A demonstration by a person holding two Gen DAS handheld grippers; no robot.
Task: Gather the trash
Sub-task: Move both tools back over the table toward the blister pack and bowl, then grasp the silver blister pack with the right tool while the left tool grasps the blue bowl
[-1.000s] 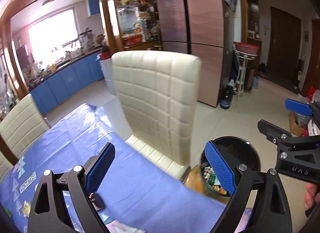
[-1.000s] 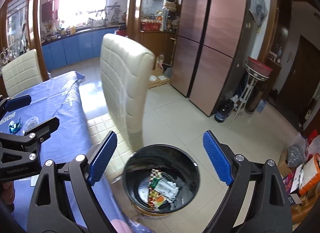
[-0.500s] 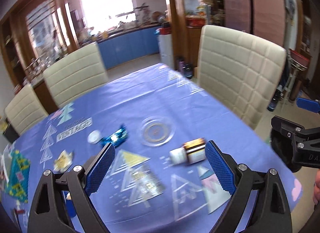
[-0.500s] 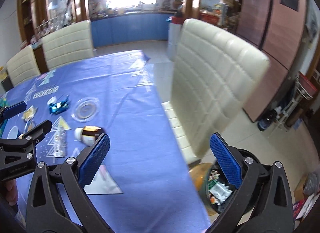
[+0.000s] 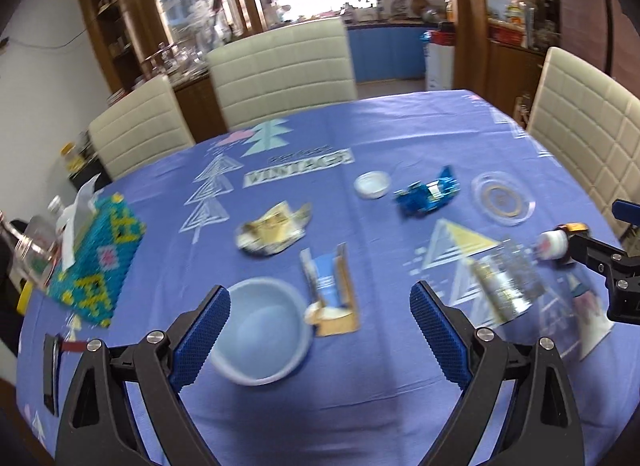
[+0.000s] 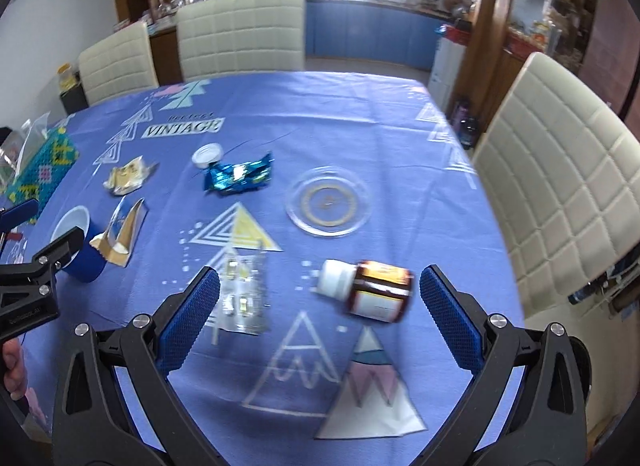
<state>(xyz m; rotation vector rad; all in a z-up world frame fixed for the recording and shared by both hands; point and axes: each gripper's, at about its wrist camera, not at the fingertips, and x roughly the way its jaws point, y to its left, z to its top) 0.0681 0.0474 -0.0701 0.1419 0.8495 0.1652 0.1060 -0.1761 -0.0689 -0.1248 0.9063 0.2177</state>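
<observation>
Both grippers hover open and empty over the blue tablecloth. My left gripper (image 5: 320, 330) is above a blue cup (image 5: 262, 336) and a torn gold-and-blue wrapper (image 5: 334, 294). A crumpled gold wrapper (image 5: 274, 231), a white lid (image 5: 372, 184) and a shiny blue wrapper (image 5: 428, 193) lie farther out. My right gripper (image 6: 320, 318) is above a brown pill bottle (image 6: 372, 292) lying on its side and a clear blister pack (image 6: 242, 294). The blue wrapper (image 6: 240, 175) also shows in the right wrist view.
A clear glass dish (image 6: 328, 205) sits mid-table. A beaded tissue box (image 5: 98, 258) and a bottle (image 5: 32, 242) stand at the left edge. Cream chairs (image 6: 568, 193) surround the table. A phone (image 5: 50, 374) lies at the near left.
Both grippers have swung left from the black trash bin on the floor, past the chair, to over the table. Both stayed open and empty.
</observation>
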